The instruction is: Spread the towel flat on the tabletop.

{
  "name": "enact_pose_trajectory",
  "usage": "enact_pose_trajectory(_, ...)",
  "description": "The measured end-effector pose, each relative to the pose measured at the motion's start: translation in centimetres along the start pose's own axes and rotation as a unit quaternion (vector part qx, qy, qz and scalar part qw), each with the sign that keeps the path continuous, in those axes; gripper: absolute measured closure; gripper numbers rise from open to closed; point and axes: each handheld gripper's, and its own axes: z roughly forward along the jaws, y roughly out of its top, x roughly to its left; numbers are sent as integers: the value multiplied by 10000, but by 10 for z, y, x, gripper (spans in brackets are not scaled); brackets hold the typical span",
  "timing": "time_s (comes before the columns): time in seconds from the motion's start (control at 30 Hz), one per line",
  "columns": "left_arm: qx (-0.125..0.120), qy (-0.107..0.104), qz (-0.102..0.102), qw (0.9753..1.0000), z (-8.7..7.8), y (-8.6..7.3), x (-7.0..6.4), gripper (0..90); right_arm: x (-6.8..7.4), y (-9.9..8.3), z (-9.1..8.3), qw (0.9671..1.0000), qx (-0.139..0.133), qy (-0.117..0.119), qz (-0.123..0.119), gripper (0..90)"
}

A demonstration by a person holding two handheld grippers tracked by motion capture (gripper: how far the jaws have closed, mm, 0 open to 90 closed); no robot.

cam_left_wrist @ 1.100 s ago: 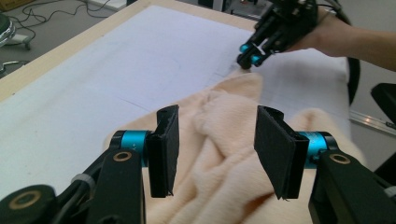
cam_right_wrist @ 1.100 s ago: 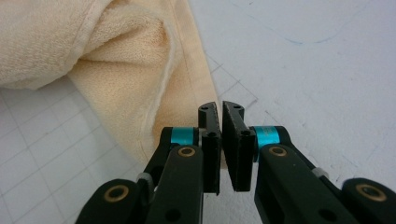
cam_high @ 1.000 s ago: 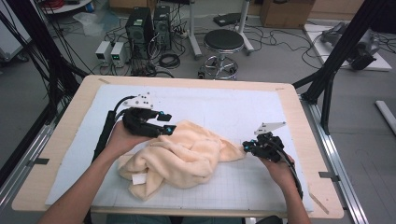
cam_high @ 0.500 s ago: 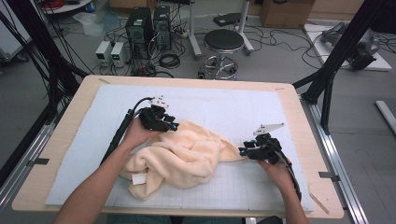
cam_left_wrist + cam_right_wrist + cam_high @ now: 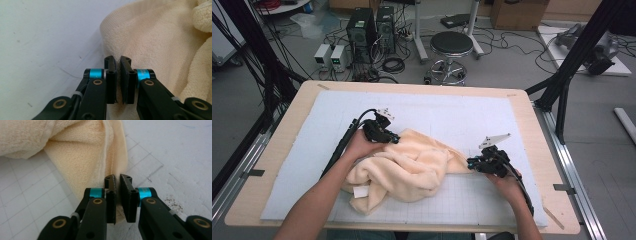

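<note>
A cream terry towel (image 5: 412, 167) lies crumpled in the middle of the white mat. My left gripper (image 5: 395, 139) is at the towel's far left edge. In the left gripper view its jaws (image 5: 118, 61) are pressed together over the hemmed edge of the towel (image 5: 155, 37). My right gripper (image 5: 470, 163) meets the towel's right tip. In the right gripper view the jaws (image 5: 117, 178) pinch a folded corner of the towel (image 5: 82, 157), with cloth showing between them.
The white gridded mat (image 5: 452, 115) covers most of the wooden table (image 5: 287, 150). A white label (image 5: 360, 192) sticks out of the towel near the front. A stool (image 5: 451, 45) and computer towers (image 5: 362, 30) stand on the floor beyond the table.
My left gripper has moved right along the towel's far edge and a little nearer. The right gripper has shifted slightly left, and the towel has bunched up between them.
</note>
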Motion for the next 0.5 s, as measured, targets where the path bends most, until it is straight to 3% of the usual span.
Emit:
enact_pose_trajectory(0.17,-312,23,-68,9995,-20,3,2,846,0,5,-3,9999,-1,-159,-50,858)
enact_pose_trajectory(0.23,-515,87,-127,9986,-27,5,4,848,-3,9,-4,9995,-129,-259,-113,859)
enact_pose_trajectory(0.3,-591,250,-190,9978,-34,10,9,850,-7,19,-5,9993,-126,-319,-128,860)
enact_pose_trajectory(0.33,-649,430,-198,9968,-37,13,12,851,-10,27,-6,9990,-177,-374,-164,862)
enact_pose_trajectory(0.37,-747,623,-230,9950,-41,18,16,853,-13,36,-7,9985,-255,-421,-223,863)
enact_pose_trajectory(0.43,-1047,993,-450,9885,-48,33,28,854,-26,61,-6,9970,-334,-631,-294,865)
enact_pose_trajectory(0.5,-1209,1395,-607,9809,-54,52,39,851,-48,93,-9,9946,-581,-851,-121,859)
